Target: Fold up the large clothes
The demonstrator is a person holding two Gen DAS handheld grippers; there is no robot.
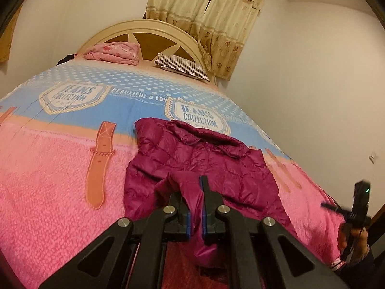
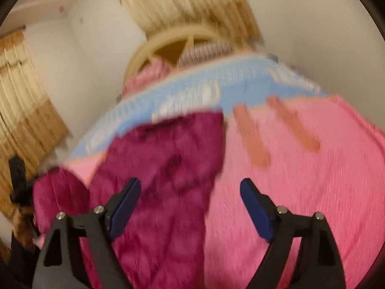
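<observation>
My left hand-held gripper [image 1: 196, 207] pinches the jacket [image 1: 199, 166] spread toward twelve o'clock on the bed [image 1: 48, 168], while my right hand-held gripper [image 2: 190, 207] gapes wide above it.

The jacket [image 1: 192, 166] is quilted magenta cloth with a slight sheen, puffy and creased. The bedspread [image 1: 48, 192] beneath looks like soft, nubbly fleece, matt throughout. The left gripper [image 1: 196, 216] is matt black plastic with bright metal pins (its pads are blue and smooth). The headboard [image 1: 144, 27] is glossy cream-painted wood; the curtain [image 1: 211, 16] is thin patterned fabric.
</observation>
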